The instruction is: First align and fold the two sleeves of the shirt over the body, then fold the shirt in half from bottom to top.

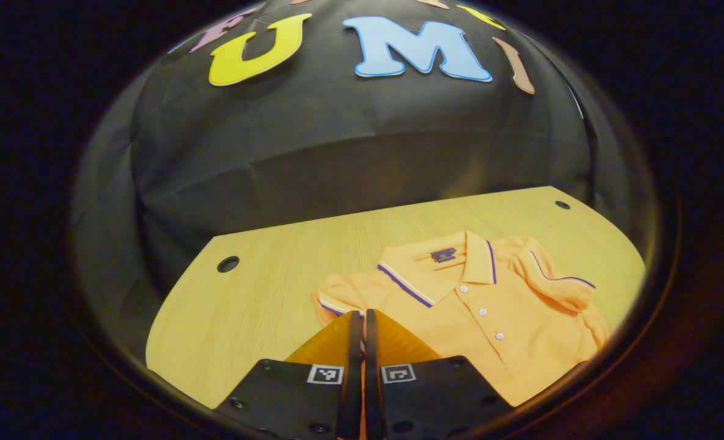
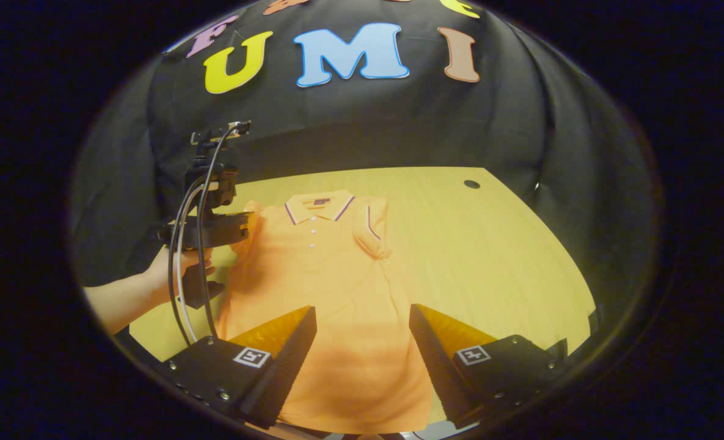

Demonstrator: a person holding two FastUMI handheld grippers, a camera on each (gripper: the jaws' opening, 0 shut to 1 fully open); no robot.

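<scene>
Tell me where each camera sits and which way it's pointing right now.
Left gripper view: rides the left gripper, low over the table, facing the booth wall across the shirt; its own jaws show closed at the bottom, at the shirt's near sleeve.
Right gripper view: rides the right gripper, above the shirt's hem, facing up the shirt toward the collar; its own jaws stand open, and a hand holds the left gripper farther off.
Shared: shirt, table, wall.

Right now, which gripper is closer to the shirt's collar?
Left. The left gripper is at the shirt's shoulder beside the collar; the right gripper hovers open over the bottom hem.
</scene>
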